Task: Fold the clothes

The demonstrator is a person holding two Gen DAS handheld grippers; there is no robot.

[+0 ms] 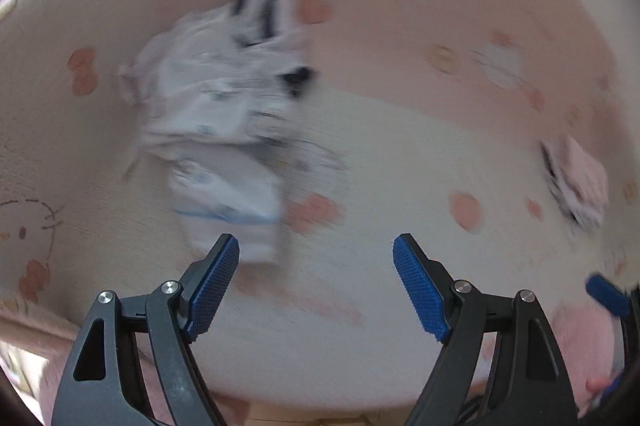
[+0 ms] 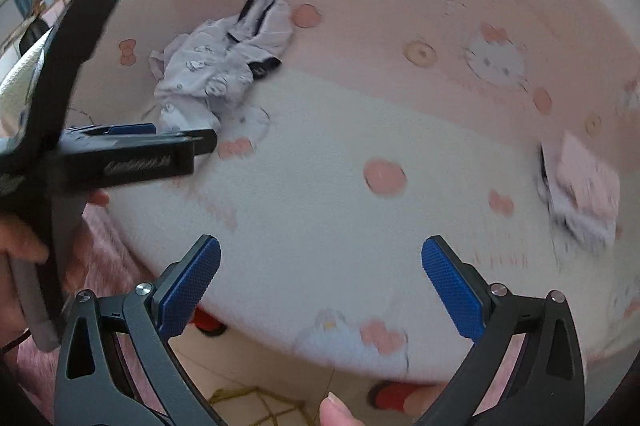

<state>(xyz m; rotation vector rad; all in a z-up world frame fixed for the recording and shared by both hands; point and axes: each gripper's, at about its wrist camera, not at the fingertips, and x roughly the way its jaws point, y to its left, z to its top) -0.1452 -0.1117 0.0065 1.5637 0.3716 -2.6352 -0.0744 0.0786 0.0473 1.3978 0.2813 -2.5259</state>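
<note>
A crumpled pile of pale printed clothes (image 1: 216,102) with dark trim lies on the bed, blurred in the left wrist view. My left gripper (image 1: 316,266) hangs open just below and right of it, nothing between its blue pads. The right wrist view has the same pile of clothes (image 2: 216,62) lying far off at upper left. My right gripper (image 2: 320,266) is open over bare bedding near the bed's front edge. The left gripper (image 2: 176,140) appears from the side there, pointing toward the pile. A folded pink garment (image 2: 586,186) rests at the right.
The bed sheet (image 2: 360,130) is pink and cream with cartoon cat and bow prints. The folded pink garment (image 1: 580,178) also lies at the right of the left wrist view. Below the bed's edge are floor tiles (image 2: 248,374) and a red item (image 2: 392,396). A hand (image 2: 24,238) holds the left tool.
</note>
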